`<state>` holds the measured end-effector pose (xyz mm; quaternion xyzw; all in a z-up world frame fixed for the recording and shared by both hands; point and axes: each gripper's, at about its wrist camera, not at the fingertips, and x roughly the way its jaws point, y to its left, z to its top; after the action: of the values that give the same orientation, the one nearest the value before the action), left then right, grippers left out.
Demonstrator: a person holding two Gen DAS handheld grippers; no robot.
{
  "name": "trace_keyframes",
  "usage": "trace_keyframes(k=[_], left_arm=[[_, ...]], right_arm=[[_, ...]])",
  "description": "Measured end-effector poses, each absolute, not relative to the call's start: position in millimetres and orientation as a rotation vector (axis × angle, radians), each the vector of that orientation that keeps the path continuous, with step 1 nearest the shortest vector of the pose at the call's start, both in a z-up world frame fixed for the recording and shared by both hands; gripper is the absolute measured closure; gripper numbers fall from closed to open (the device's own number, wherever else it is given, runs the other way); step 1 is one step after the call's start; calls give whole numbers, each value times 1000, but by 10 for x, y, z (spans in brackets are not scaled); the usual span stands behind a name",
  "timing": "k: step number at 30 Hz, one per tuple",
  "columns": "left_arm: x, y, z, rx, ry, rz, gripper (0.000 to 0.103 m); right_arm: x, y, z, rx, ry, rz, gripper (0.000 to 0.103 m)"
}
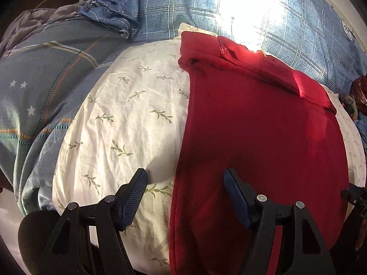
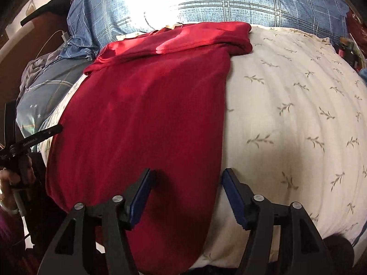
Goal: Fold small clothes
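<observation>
Long dark-red knit garment (image 1: 263, 137), already folded into a narrow strip with its far end doubled over, lies flat along a cream cotton pillow with green sprig print (image 1: 119, 114), blue plaid bedding (image 1: 183, 6) behind. Left gripper (image 1: 185, 178) straddles the garment's left long edge near the near end, jaws wide apart, nothing held, pads clear of cloth. Right gripper (image 2: 189, 178) straddles the right long edge, jaws also spread, nothing gripped. Likely step: pinch both near corners for the next fold toward the far end. To do it well: lower each gripper until one pad slides under all layers, close on the full stack, lift evenly, keep edges aligned, avoid grabbing the pillowcase.
</observation>
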<state>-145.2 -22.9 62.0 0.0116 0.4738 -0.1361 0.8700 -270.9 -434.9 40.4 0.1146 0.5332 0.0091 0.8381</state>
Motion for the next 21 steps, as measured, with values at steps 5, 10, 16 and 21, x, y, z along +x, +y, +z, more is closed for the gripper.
trace_keyframes(k=[5,10,16,21], left_arm=[[-1469,-226,611,26,996,-283,34],[-1476,-238,608,30,999,-283,34],[-1468,-247,593,22,1003,-278,34],[-1474,-220,602,9,1014,-285,34]], right_arm=[[-2714,-4321,399,246,1123,18,36],[-2690,-4311,387,248,1111,20,39],[-2696,-4292,414,171,1082,-23,92],[-2734,-4324,478,159,1062,-42,95]])
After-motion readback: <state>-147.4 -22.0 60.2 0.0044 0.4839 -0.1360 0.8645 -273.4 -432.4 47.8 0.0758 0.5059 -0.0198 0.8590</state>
